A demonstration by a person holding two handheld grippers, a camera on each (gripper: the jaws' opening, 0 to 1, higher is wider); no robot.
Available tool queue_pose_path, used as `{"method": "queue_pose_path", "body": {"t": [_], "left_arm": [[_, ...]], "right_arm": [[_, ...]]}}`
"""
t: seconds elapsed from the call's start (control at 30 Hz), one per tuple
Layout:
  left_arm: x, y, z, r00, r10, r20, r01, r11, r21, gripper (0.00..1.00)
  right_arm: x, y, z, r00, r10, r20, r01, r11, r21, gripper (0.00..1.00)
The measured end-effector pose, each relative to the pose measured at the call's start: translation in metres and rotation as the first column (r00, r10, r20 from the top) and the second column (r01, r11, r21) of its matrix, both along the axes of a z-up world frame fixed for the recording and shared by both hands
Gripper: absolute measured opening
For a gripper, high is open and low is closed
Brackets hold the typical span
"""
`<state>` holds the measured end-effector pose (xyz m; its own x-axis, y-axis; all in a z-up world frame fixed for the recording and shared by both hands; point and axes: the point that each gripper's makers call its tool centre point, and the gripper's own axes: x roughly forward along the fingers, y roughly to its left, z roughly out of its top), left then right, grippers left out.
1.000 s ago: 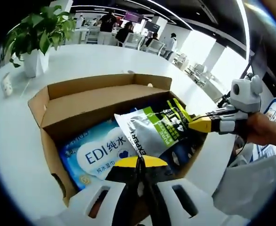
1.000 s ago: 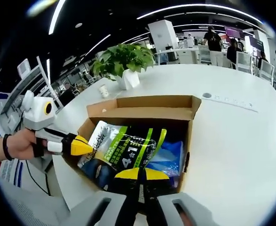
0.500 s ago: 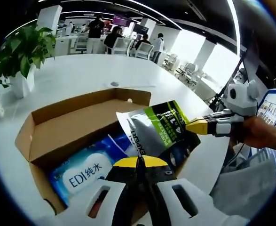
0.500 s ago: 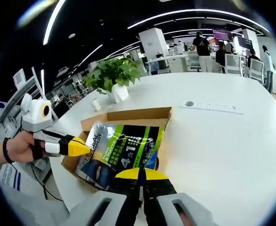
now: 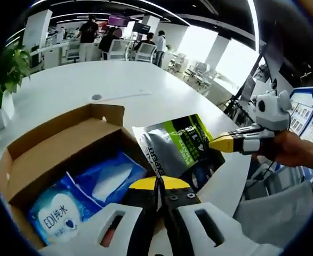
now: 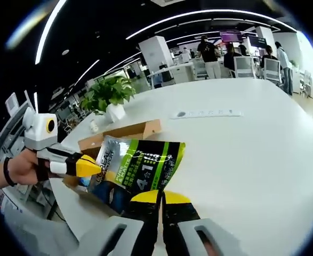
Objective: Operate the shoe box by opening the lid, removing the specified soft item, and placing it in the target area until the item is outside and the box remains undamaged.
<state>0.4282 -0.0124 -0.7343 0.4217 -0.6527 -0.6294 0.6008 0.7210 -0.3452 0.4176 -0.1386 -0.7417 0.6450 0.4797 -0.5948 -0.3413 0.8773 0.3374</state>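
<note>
Both my grippers, left (image 5: 159, 184) and right (image 6: 160, 196), clamp the soft pouch (image 5: 177, 152) above the open shoe box (image 5: 55, 144), its 3 o'clock side, awaiting placement on the white table (image 6: 241, 138).

- Setting: open-plan office.
- Large white table (image 6: 263, 144) in the foreground.
- Beyond the table: desks with chairs (image 6: 245, 65), standing people (image 5: 87, 34), wall screens (image 5: 117, 20).
- Potted plant (image 6: 109, 96) on the table.

The open box (image 5: 65, 154) sits at the table's (image 5: 145, 88) near edge, wipes pack (image 5: 55, 213) inside; potted plant (image 6: 109, 96) stands behind it
</note>
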Motion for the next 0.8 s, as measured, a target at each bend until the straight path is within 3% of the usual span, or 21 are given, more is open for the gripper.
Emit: {"method": "queue_pose_path", "body": {"t": [0.37, 0.8], "left_arm": [[-0.014, -0.059, -0.007, 0.997, -0.071, -0.023, 0.071, 0.997, -0.021, 0.0], [-0.011, -0.083, -0.008, 0.995, -0.094, -0.025, 0.094, 0.996, -0.01, 0.0]], "right_arm": [[-0.015, -0.056, -0.012, 0.997, -0.072, -0.024, 0.072, 0.997, -0.009, 0.0], [-0.012, -0.079, -0.014, 0.996, -0.085, -0.033, 0.085, 0.996, -0.01, 0.0]]}}
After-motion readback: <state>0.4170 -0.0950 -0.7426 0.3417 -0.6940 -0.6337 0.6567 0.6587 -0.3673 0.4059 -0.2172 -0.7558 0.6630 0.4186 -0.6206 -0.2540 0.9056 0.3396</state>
